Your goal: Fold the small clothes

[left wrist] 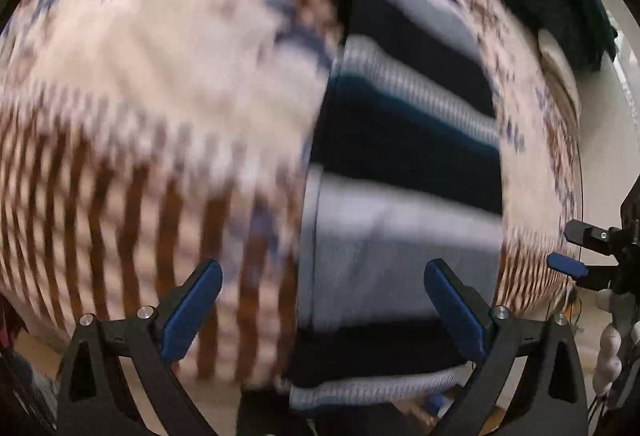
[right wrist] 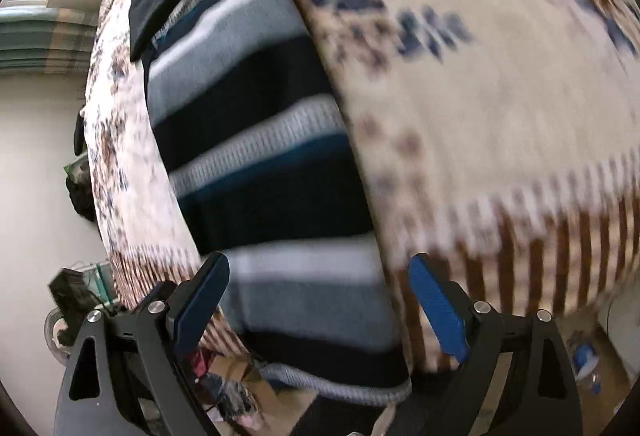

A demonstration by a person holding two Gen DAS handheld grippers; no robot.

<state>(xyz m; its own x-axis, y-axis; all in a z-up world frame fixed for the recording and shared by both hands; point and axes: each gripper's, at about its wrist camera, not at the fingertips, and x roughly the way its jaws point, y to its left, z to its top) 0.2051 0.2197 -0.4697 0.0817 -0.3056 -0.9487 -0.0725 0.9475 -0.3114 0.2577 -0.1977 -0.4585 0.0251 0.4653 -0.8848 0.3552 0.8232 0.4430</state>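
Sweater (left wrist: 400, 164) lies flat on the blanket (left wrist: 140, 96); both hand-held grippers (left wrist: 322, 308) (right wrist: 318, 300) gape empty, risking pinching blanket too.

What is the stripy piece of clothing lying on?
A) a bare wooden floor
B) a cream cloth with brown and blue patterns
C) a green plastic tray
B: the striped garment, banded in navy, grey, white and teal, lies on the cream patterned cloth, which shows on both sides of it in each wrist view.
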